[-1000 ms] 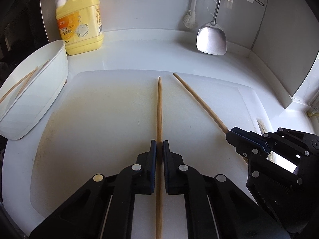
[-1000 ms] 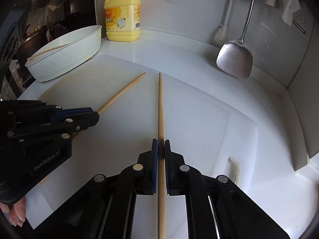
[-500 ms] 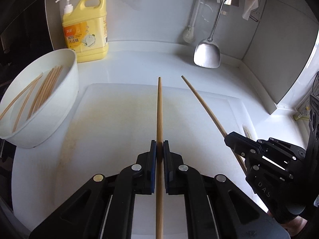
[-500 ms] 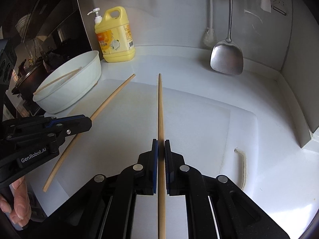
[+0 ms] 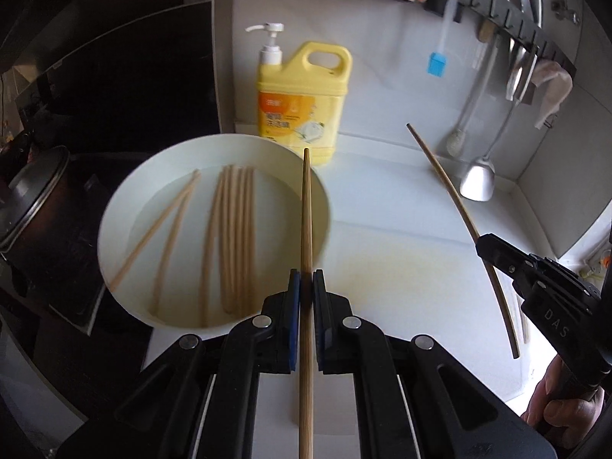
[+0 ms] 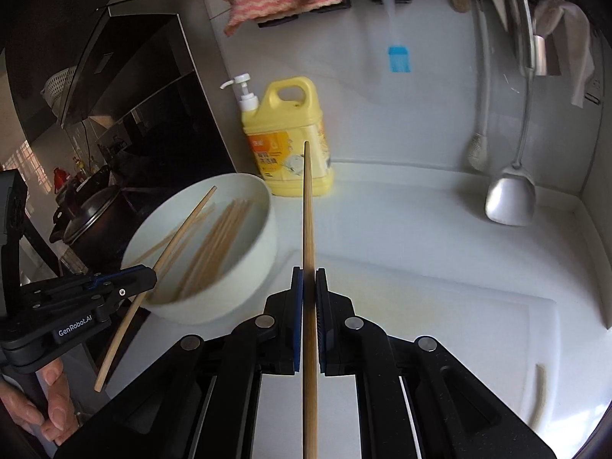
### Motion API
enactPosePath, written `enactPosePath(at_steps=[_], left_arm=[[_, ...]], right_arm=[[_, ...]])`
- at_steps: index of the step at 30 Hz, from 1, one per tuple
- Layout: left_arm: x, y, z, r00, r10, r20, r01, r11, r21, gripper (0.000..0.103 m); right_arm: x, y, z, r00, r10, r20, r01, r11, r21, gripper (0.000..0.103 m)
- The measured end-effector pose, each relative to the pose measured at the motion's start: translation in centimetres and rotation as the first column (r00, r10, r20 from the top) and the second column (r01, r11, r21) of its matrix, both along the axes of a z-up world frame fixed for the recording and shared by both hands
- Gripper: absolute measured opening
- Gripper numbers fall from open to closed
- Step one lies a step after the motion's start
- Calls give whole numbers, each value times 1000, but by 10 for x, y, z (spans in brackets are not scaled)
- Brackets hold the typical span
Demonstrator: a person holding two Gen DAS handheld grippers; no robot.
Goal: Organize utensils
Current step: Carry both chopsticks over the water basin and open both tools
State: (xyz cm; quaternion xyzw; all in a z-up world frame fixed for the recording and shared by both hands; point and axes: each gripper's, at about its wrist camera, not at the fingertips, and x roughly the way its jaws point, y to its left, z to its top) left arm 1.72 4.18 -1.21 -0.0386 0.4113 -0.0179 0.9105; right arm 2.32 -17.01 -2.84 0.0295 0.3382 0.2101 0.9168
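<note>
My left gripper (image 5: 306, 281) is shut on a wooden chopstick (image 5: 306, 210) held in the air, its tip over the right rim of a white bowl (image 5: 114, 214). The bowl holds several chopsticks (image 5: 233, 237). My right gripper (image 6: 309, 279) is shut on a second chopstick (image 6: 308, 206), raised and pointing toward the yellow bottle. In the right wrist view the left gripper (image 6: 147, 275) and its chopstick (image 6: 183, 225) are over the bowl (image 6: 264, 237). In the left wrist view the right gripper (image 5: 485, 246) holds its chopstick (image 5: 451, 191) at right.
A yellow dish-soap bottle (image 5: 302, 103) stands behind the bowl by the wall. A metal spatula (image 6: 510, 199), a brush and a cloth hang on the back wall rail. A white cutting board (image 6: 440, 306) lies on the counter. A dark pot (image 5: 30, 199) sits left.
Both grippers have lifted their chopsticks off the cutting board and swung left toward the bowl. The bowl now sits much closer and nearer the centre of both views.
</note>
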Motion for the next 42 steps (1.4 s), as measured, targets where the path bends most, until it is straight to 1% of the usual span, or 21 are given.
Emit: enactPosePath(at_steps=[6,10,14,18,24,28,34,35,36,37,38,39,40,41,42], left_arm=[[35,80,1,1000,4,-13,-4,1000,10,7],[57,120,-12,999,-7,-53,8,1000,23,7],[77,144,-29,995,-11,-95,14,999,31,7],[94,154,-46,991,-15,-135,16,1000,10,7],[107,155,-60,987,-4,-160,3,1000,-9,7],[118,153,-72,982,2,-187,-1,1000,5,7],[123,149,-77,983,9,-184,-5,1000,20,8],[123,150,-76,983,15,-186,-11,1000,22,10],[123,151,-75,982,28,-186,-24,999,26,16],[121,153,-73,982,41,-182,-36,999,26,34],[120,155,-69,984,54,-172,-51,998,25,60],[116,158,-65,985,78,-157,-74,997,30,73],[111,161,-60,987,97,-132,-94,995,30,81],[108,162,-56,987,108,-119,-104,994,34,82],[107,162,-53,986,116,-123,-111,993,45,84]], right_arm=[[31,84,-2,999,-17,-49,19,999,47,6],[49,128,-13,993,-40,-108,49,996,79,6],[61,155,-26,985,-57,-165,73,993,89,6],[72,173,-36,978,-63,-200,76,996,57,6],[87,185,-43,972,-50,-228,58,998,28,6],[96,189,-48,969,-43,-245,49,999,17,6],[104,197,-56,960,-27,-278,30,1000,6,6],[105,199,-57,959,-24,-284,25,1000,1,7],[105,199,-57,958,-27,-286,26,1000,-5,18],[105,198,-56,958,-38,-285,34,999,-18,26],[104,197,-54,961,-48,-273,42,999,-27,33],[102,196,-52,965,-57,-257,48,998,-40,33],[100,194,-49,967,-61,-247,49,997,-54,33],[98,193,-46,969,-61,-238,48,997,-62,34],[96,191,-43,971,-61,-231,47,997,-68,38]])
